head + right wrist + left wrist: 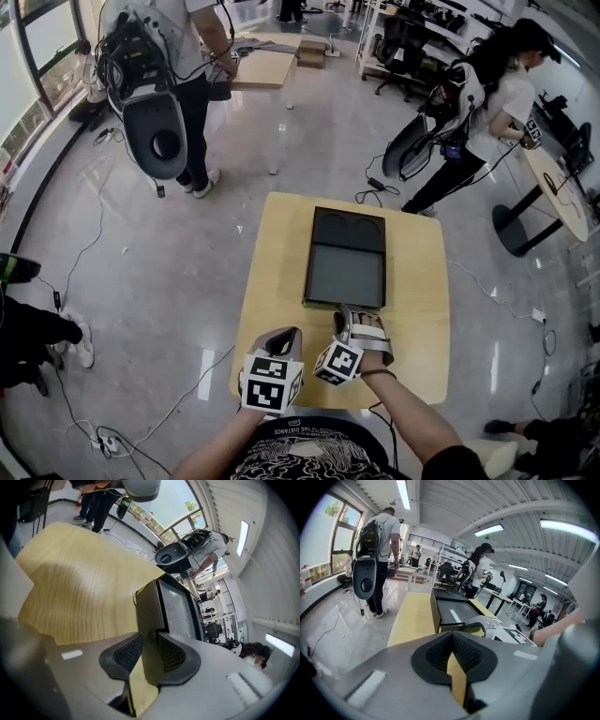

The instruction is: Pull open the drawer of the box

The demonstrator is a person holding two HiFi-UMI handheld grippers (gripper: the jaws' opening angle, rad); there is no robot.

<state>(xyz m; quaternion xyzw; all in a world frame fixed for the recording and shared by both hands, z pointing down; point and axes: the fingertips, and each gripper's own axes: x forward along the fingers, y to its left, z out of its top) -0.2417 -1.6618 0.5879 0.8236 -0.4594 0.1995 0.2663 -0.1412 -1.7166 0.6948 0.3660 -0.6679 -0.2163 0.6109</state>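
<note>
Black box (346, 258) sits mid-table (281, 244); right tool (344, 317) is clamped on its near drawer front (149, 616), left tool (285, 337) is closed and empty beside it; grasp made, the pull itself apparently mostly remains.

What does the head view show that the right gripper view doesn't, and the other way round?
Only the head view shows both grippers together: the left gripper, shut and empty, beside the right gripper, with the whole table under them. Only the right gripper view shows that gripper's black ridged pads pinching the front edge of the drawer. Both views show the yellow table and the black box.
</note>
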